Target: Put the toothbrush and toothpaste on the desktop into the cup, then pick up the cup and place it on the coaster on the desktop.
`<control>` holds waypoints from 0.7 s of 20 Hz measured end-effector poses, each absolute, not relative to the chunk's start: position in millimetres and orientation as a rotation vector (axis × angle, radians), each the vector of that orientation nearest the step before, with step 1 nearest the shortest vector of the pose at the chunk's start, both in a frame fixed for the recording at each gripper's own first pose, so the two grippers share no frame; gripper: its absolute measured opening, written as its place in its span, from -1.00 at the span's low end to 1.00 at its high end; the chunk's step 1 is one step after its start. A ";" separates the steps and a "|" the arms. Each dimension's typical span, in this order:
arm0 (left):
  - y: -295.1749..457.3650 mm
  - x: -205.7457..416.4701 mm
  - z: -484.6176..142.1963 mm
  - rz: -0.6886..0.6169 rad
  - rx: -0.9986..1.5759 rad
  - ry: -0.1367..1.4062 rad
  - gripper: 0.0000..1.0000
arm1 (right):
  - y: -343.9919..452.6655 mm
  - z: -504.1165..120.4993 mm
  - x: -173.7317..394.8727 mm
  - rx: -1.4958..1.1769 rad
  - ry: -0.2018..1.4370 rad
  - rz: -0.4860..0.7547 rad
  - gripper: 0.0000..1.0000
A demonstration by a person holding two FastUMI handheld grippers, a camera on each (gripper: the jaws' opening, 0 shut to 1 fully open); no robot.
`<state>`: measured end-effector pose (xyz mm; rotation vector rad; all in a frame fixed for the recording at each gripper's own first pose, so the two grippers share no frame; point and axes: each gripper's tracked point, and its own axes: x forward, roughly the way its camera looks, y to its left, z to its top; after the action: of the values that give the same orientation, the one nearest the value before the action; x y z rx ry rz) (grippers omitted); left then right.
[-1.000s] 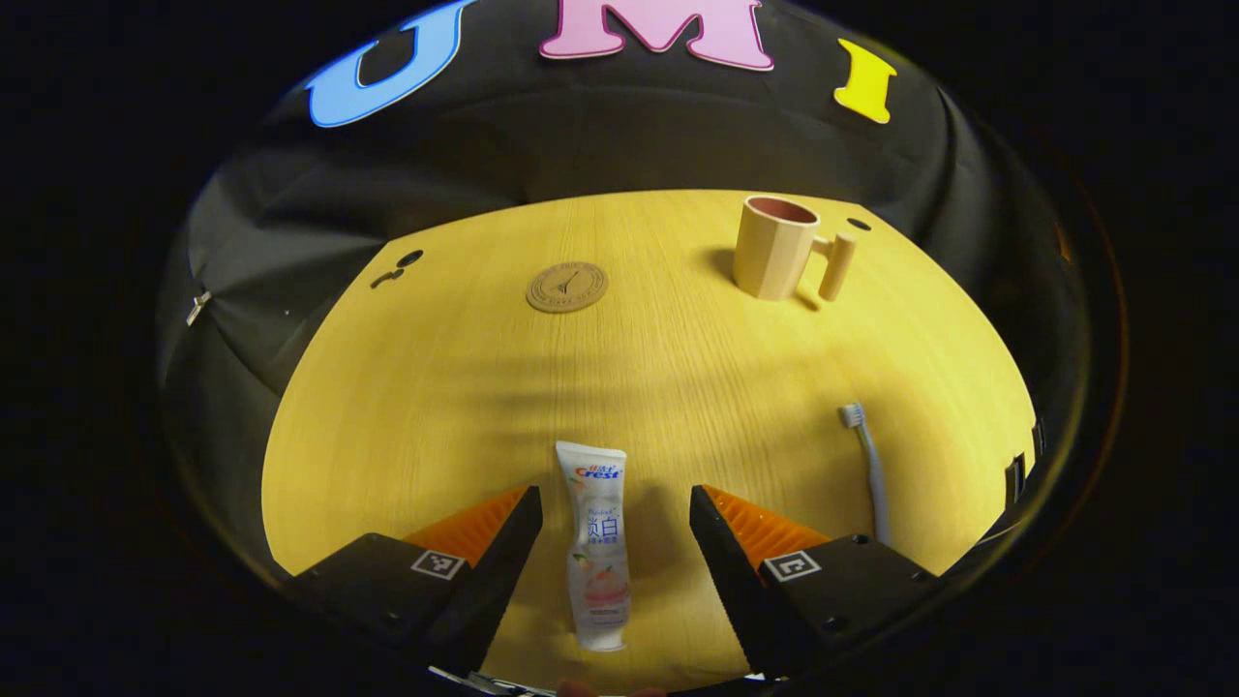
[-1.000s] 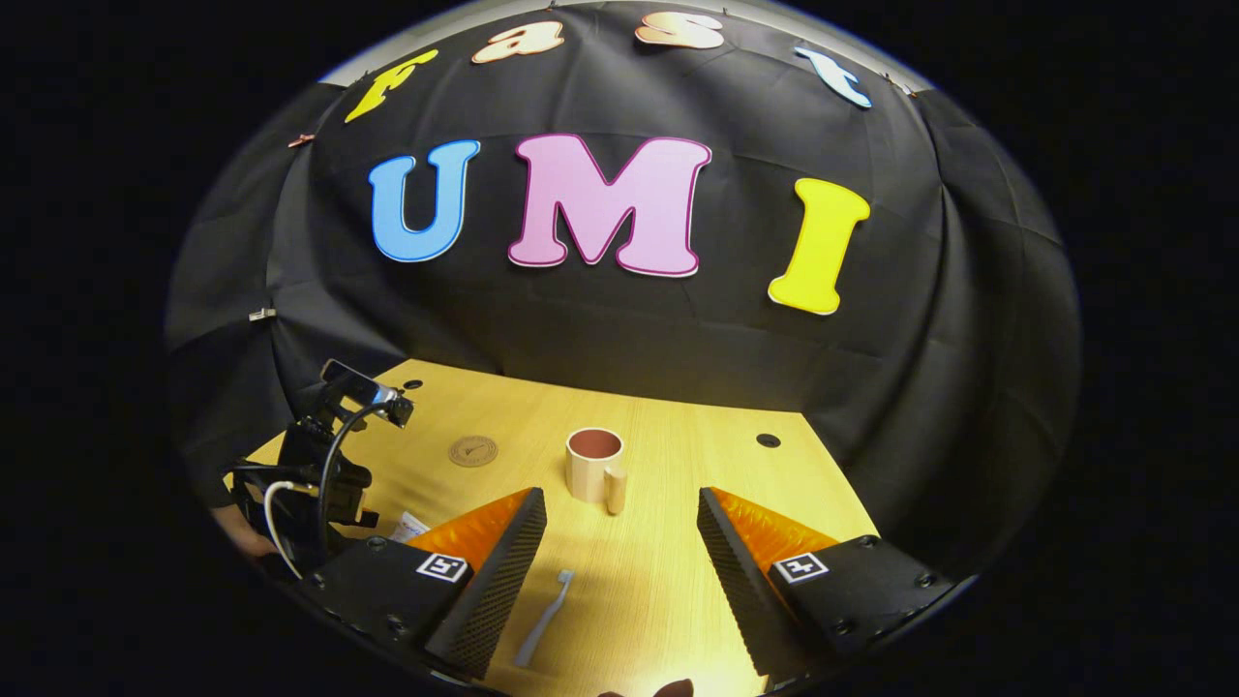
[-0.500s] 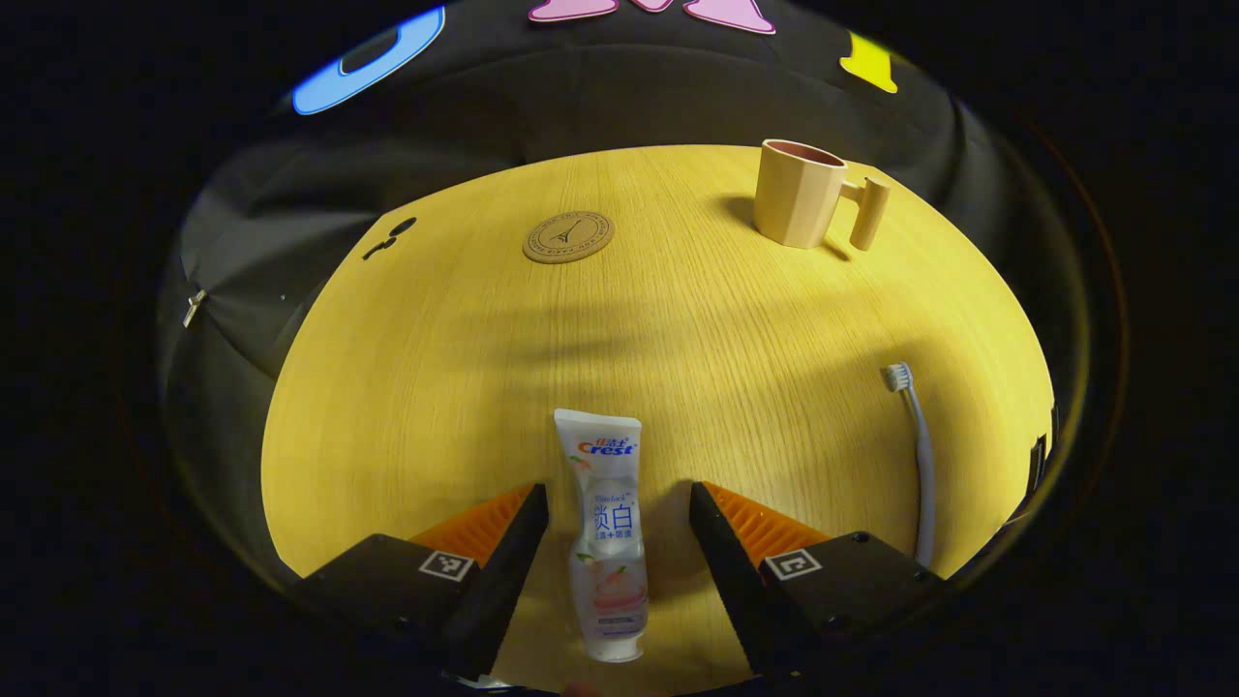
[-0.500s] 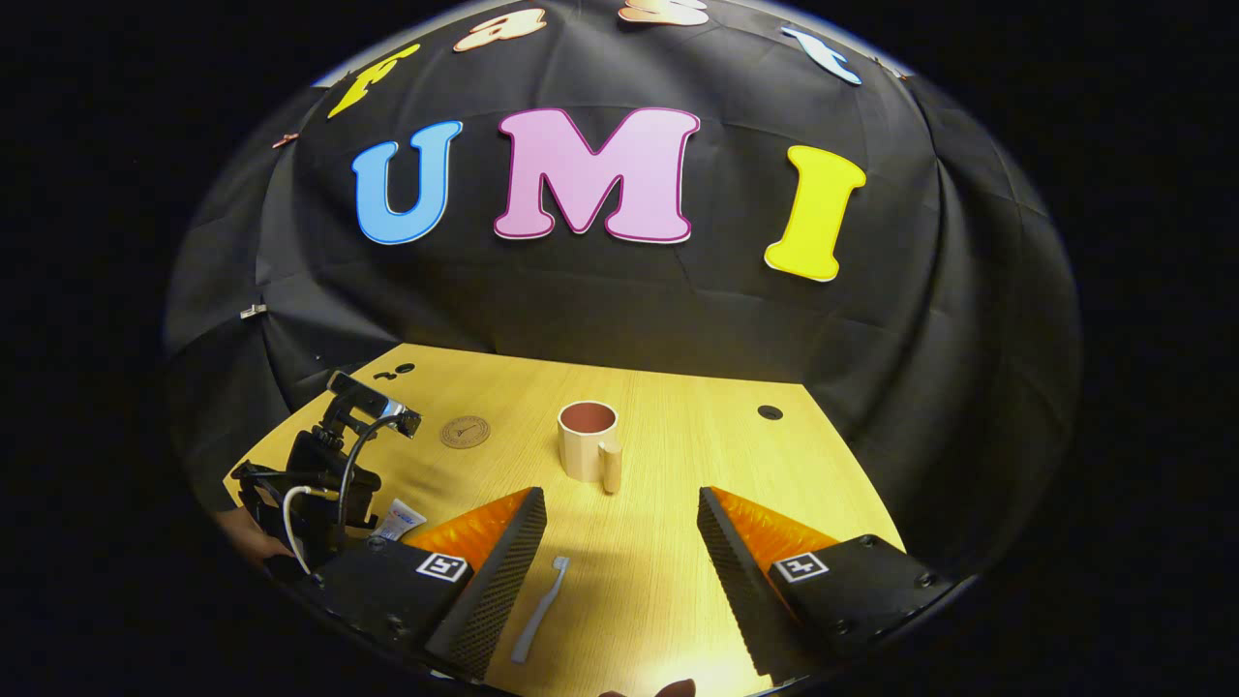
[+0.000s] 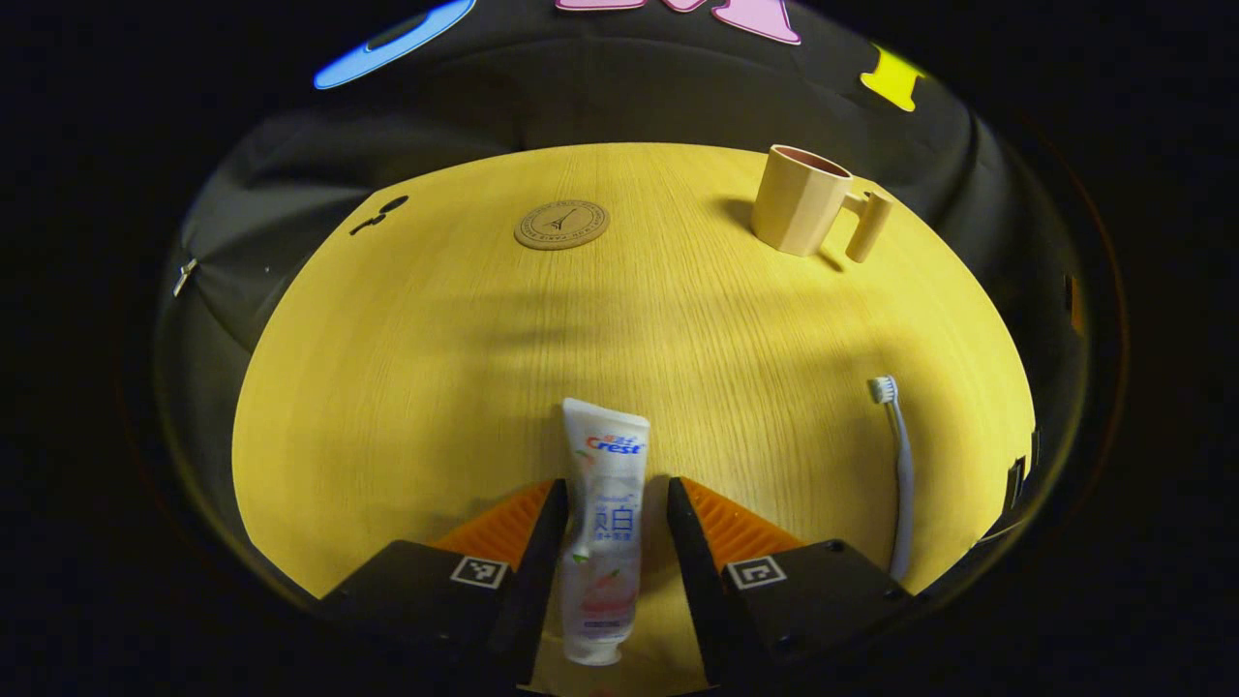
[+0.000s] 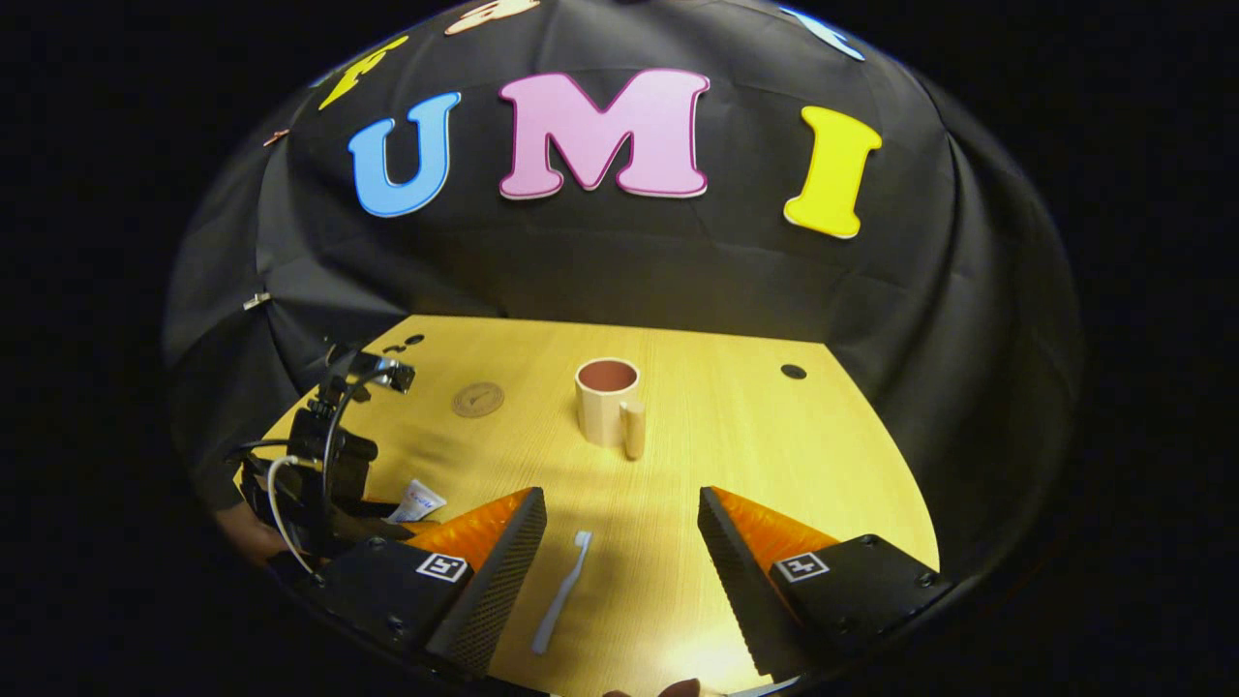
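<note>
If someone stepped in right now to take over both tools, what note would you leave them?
Left hand-held gripper: fingers close around the white toothpaste tube lying on the yellow wooden desktop; contact unclear.
Right hand-held gripper: open, holding nothing, above the pale grey toothbrush lying flat.
Beige handled cup: upright, empty, away from the round brown coaster.
Done: nothing in the cup yet.
Left: toothpaste and toothbrush into the cup, then cup onto the coaster.

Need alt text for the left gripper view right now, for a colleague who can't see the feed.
The left tongs straddle a toothpaste tube lying on the wooden desktop, fingers close on either side. A toothbrush lies to the right; a coaster and handled cup sit at the far edge.
</note>
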<state>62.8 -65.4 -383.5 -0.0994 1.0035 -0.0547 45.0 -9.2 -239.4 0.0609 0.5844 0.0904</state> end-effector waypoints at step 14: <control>-72.9 65.9 -383.0 -0.115 -0.067 0.984 -0.39 | 25.9 -371.0 26.5 0.059 1.020 0.101 0.92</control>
<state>65.9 -72.9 -383.0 -0.0666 0.9835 -0.1147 26.5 25.9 -371.0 0.0586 1.0201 0.1013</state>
